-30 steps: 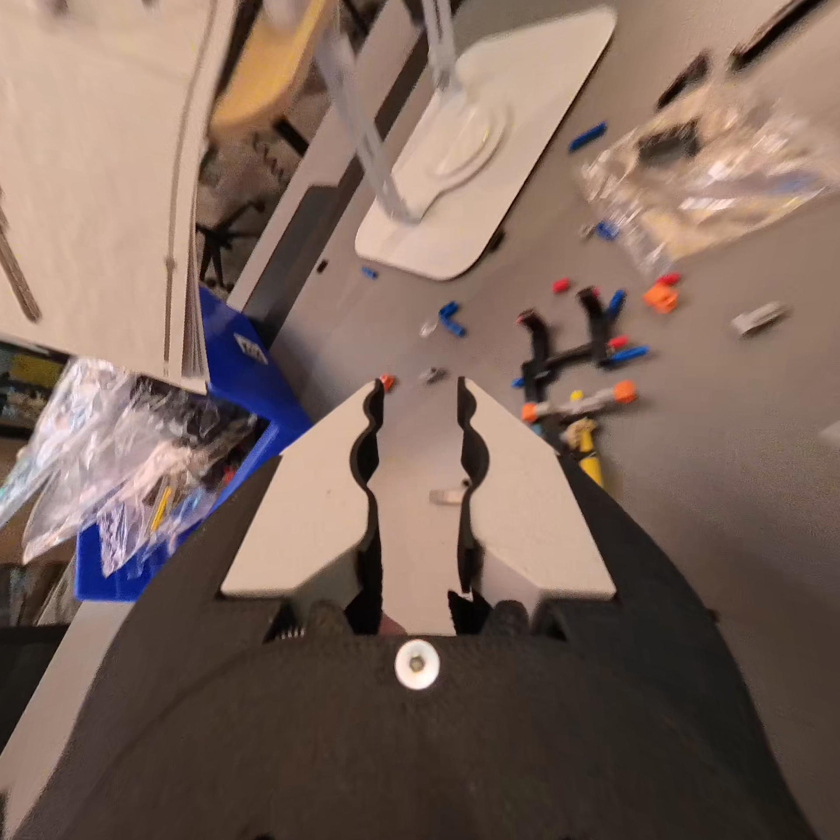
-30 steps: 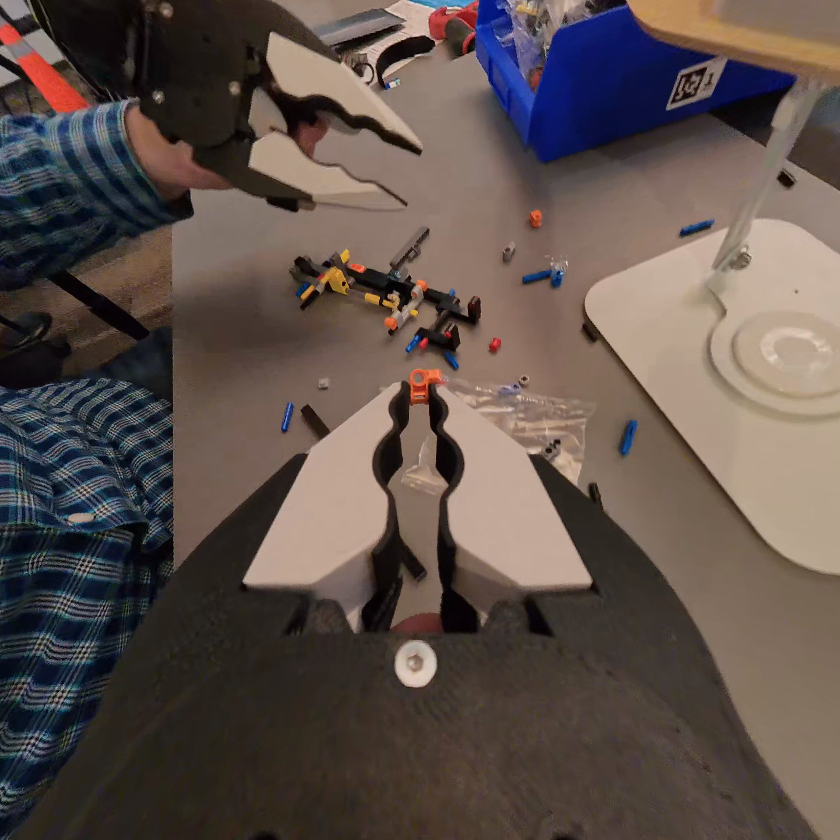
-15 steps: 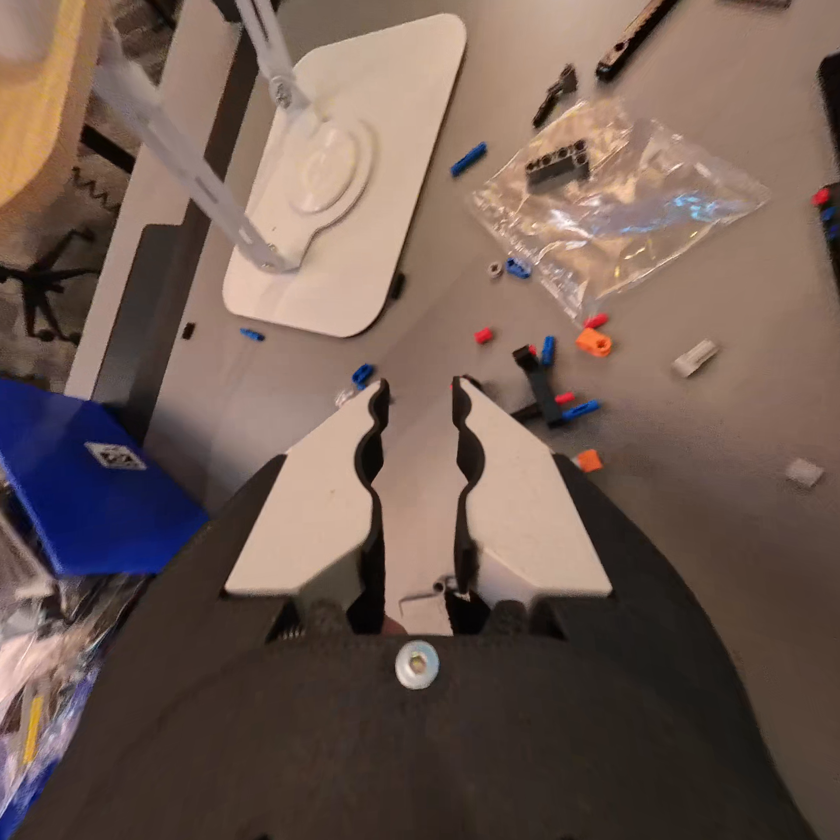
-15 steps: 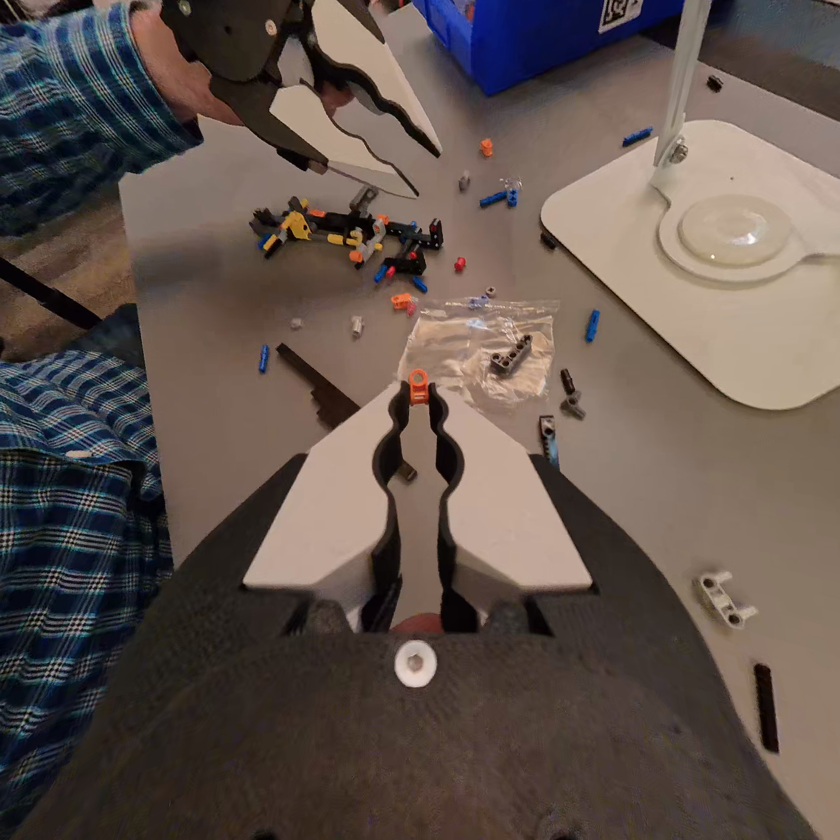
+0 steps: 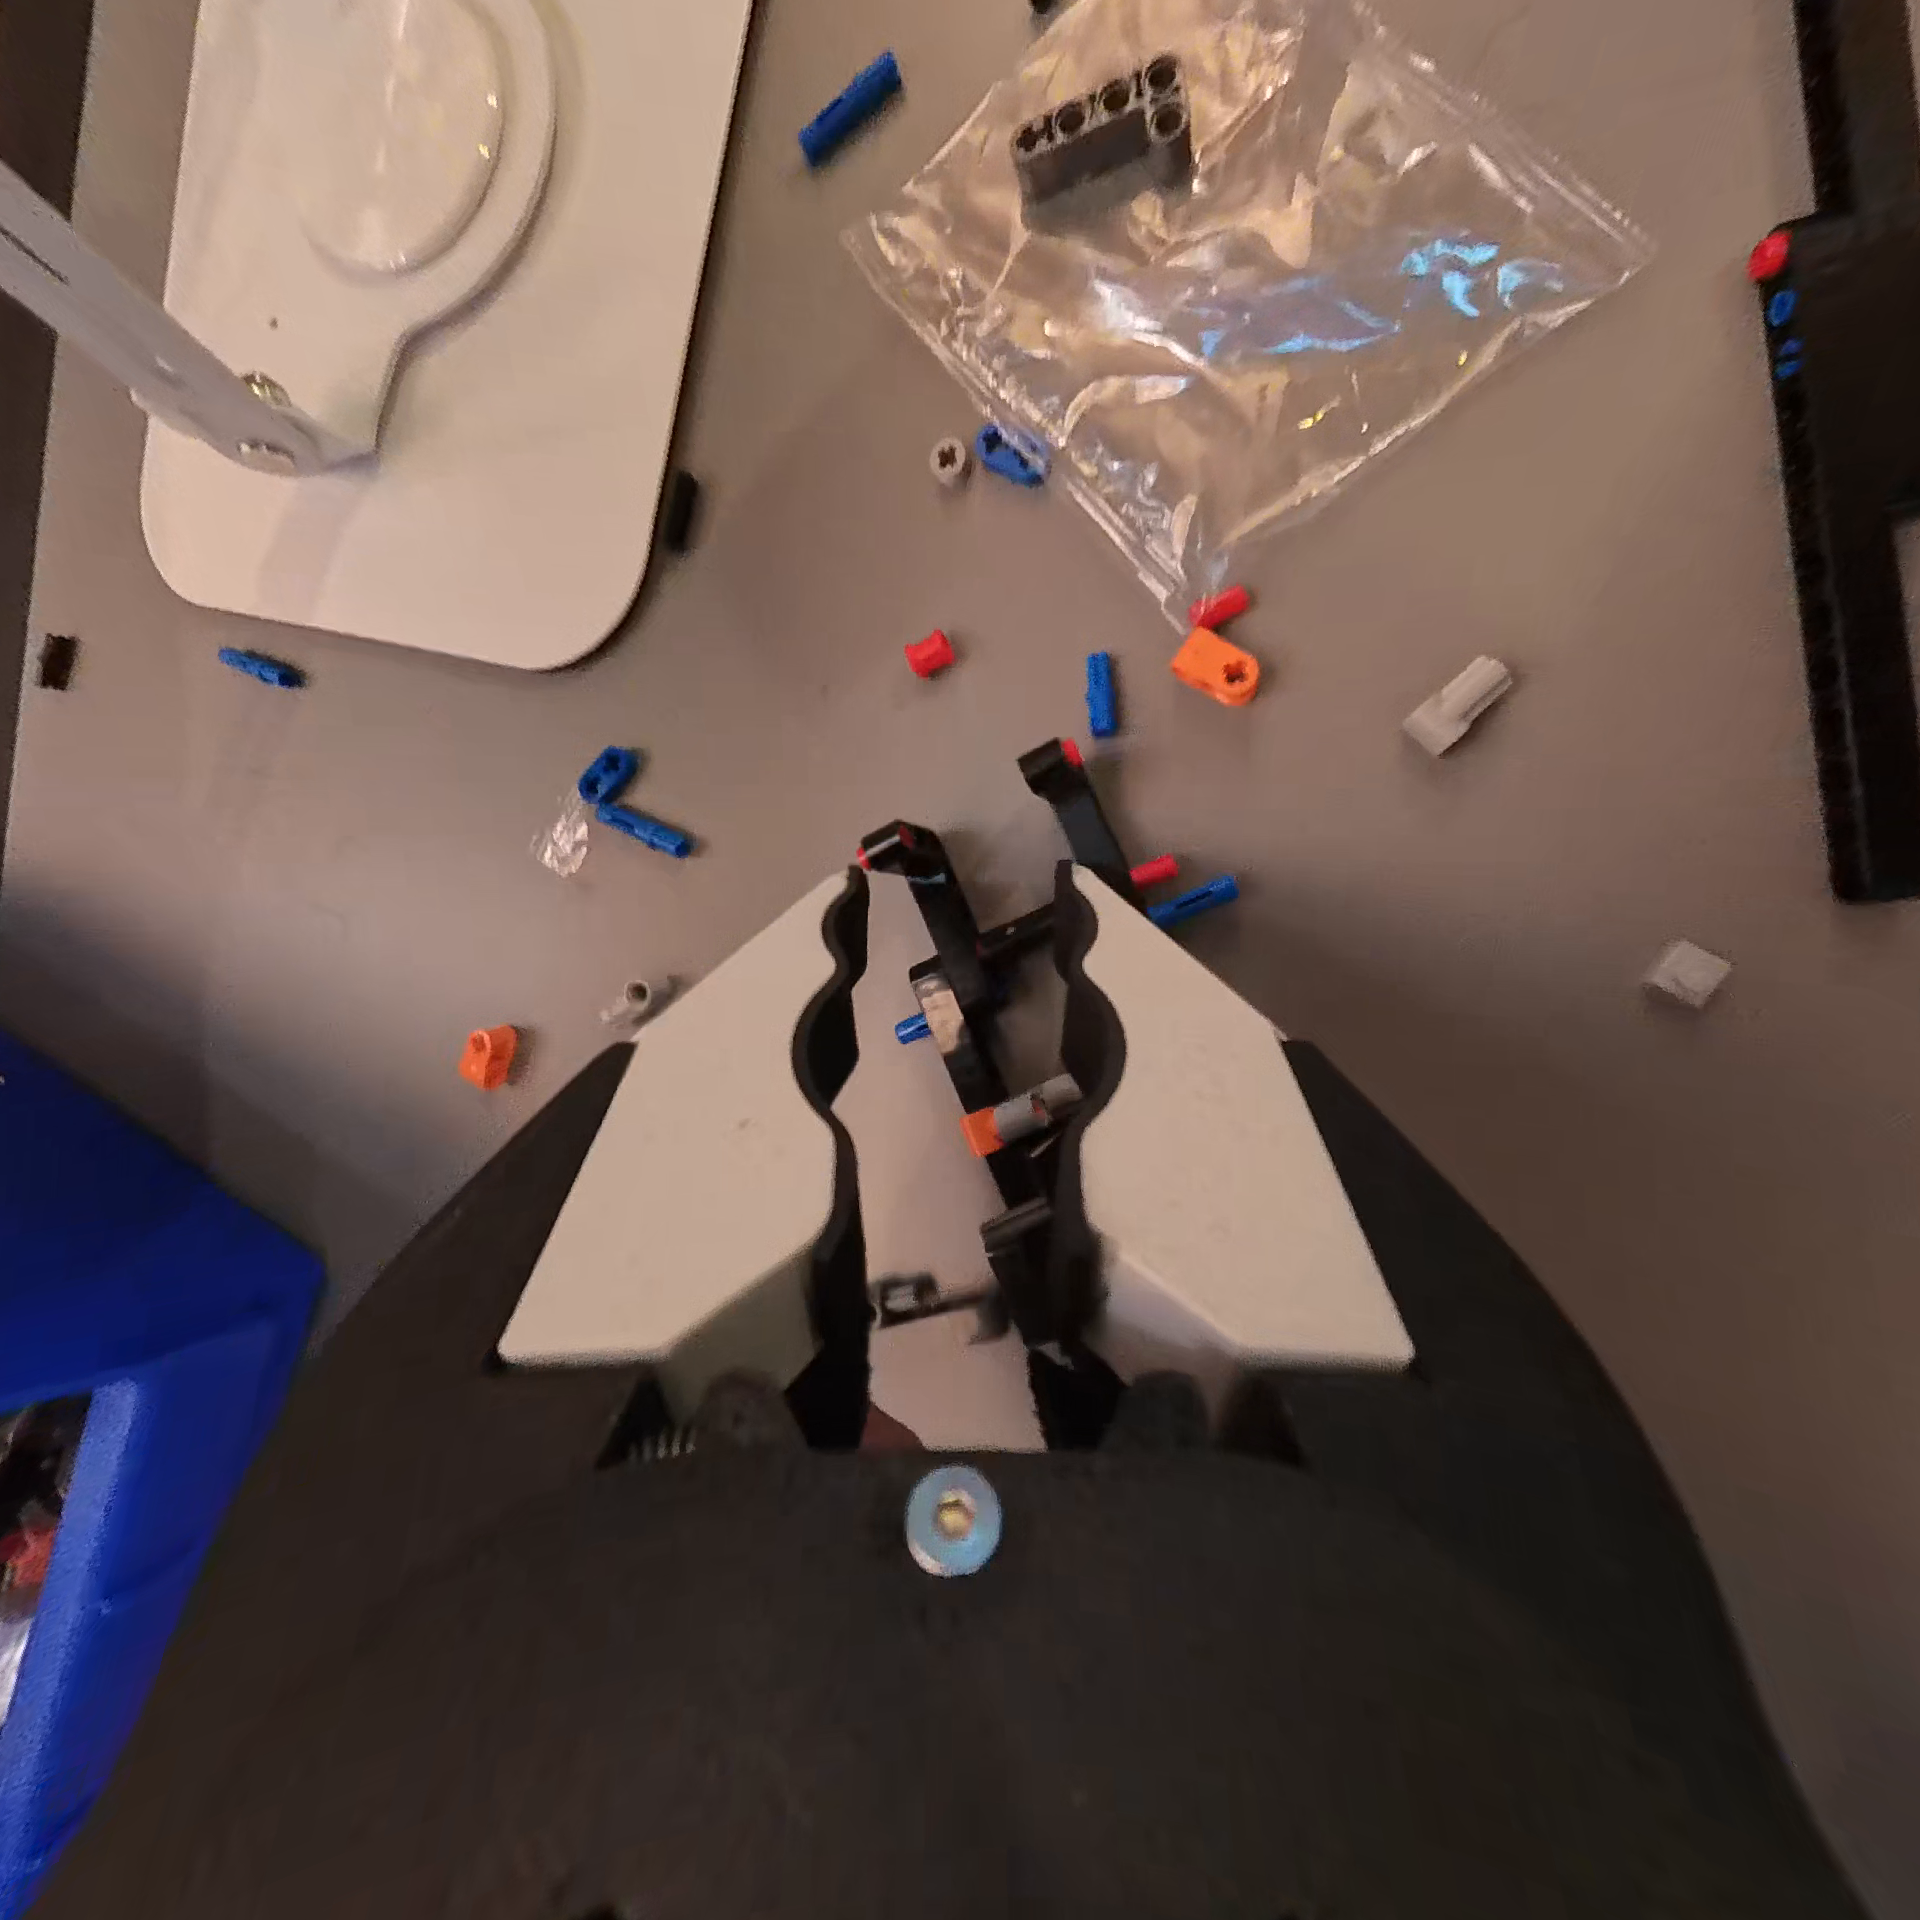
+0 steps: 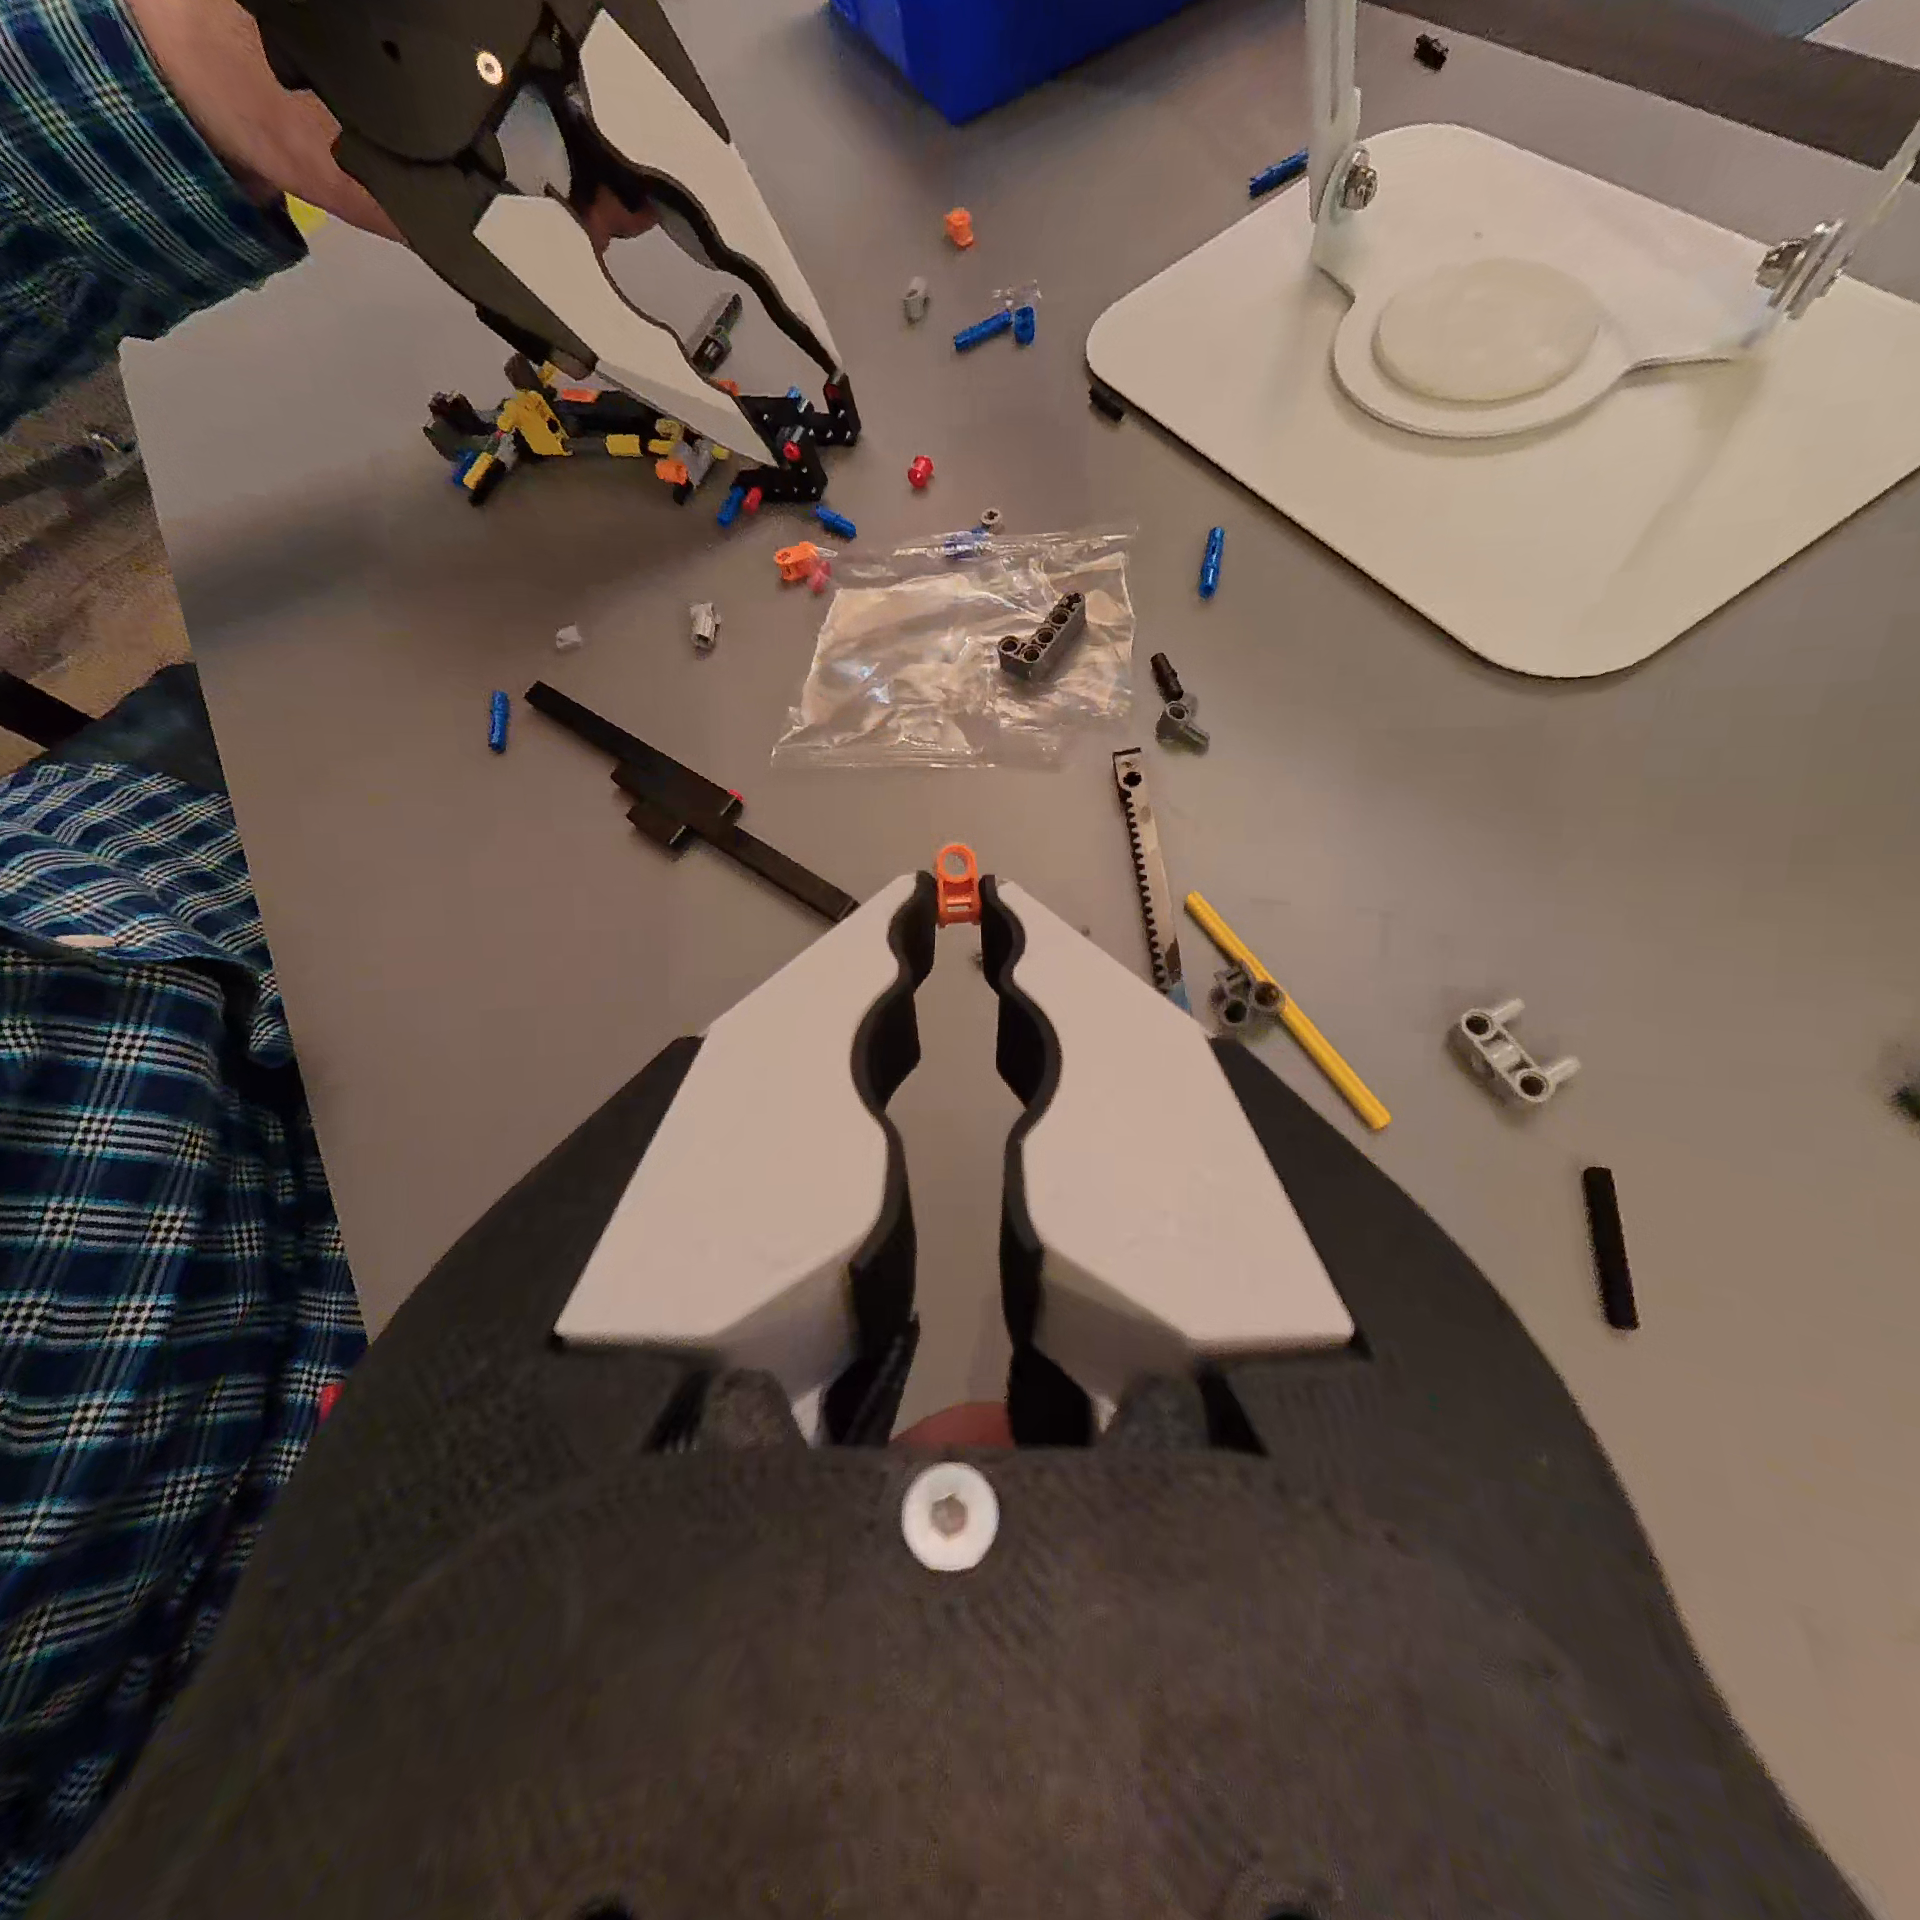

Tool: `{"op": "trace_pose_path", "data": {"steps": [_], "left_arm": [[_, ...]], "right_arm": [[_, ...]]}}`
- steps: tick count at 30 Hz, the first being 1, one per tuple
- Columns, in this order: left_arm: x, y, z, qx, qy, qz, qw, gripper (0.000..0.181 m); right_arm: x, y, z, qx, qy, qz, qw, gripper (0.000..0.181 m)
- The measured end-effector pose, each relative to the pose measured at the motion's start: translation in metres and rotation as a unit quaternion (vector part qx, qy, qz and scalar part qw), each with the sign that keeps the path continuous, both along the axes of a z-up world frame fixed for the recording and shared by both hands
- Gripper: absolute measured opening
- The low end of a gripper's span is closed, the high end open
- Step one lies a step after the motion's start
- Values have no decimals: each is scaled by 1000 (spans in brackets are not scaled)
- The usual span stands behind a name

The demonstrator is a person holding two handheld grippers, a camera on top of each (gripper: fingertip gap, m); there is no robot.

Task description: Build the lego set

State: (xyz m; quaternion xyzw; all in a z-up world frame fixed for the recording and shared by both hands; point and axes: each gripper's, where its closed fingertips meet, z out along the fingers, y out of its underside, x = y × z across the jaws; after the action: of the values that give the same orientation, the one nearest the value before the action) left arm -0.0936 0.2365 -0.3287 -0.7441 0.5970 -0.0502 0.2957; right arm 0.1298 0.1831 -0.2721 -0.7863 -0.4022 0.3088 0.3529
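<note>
Near the centre of the left wrist view, the left hand-held gripper (image 5: 961, 883) is spread, its jaws straddling the partly built black lego assembly (image 5: 971, 1023) that lies on the grey tabletop (image 5: 1455, 1143); neither jaw clearly presses on it yet. At the middle of the right wrist view, the right hand-held gripper (image 6: 956, 883) is pressed together on a small orange connector (image 6: 956, 885), pinched only at the very tips and held above the tabletop, well apart from the assembly in the upper left of that frame.

Loose pieces lie scattered around: blue pins, a red bush (image 5: 928, 654), another orange connector (image 5: 1216, 668), and a clear plastic bag (image 5: 1247, 312) with a dark grey beam (image 5: 1107, 140) on it. A white stand base (image 5: 436, 499) sits at the upper left.

The tip-only pinch looks the weakest point: a sideways push while mating could probably twist the orange piece out and send it among its look-alikes. Should the left jaws close unevenly on the thin black arms, the assembly may skid or pop a pin loose, and nearby pins could get nudged.
</note>
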Motion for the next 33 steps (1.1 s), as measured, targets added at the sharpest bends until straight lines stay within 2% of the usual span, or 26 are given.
{"op": "trace_pose_path", "data": {"steps": [8,11,13,16,18,22,30,31,33], "left_arm": [[-35,-4,-2,-9,16,40,999,33],[-40,1,11,11,-6,63,998,37],[-28,0,27,34,-25,59,997,38],[14,-9,37,55,-45,28,997,39],[44,-17,26,49,-36,6,998,41],[73,-23,-3,43,-1,-12,999,40],[103,-33,-9,31,-13,-22,999,11],[105,-34,-9,33,-13,-21,999,3],[112,-37,-6,36,-20,-17,999,0]], "right_arm": [[-4,-4,-3,2,-1,8,1000,6],[-6,-6,-4,7,-8,12,1000,6],[-9,-6,-3,10,-10,16,1000,6],[-14,-8,-1,14,-10,22,1000,6],[-17,-8,0,13,-7,25,1000,6],[-18,-11,0,16,-6,30,999,6],[-12,-12,-1,16,1,26,1000,6],[-11,-12,-1,16,2,26,1000,6],[-9,-14,1,20,4,24,1000,6]]}}
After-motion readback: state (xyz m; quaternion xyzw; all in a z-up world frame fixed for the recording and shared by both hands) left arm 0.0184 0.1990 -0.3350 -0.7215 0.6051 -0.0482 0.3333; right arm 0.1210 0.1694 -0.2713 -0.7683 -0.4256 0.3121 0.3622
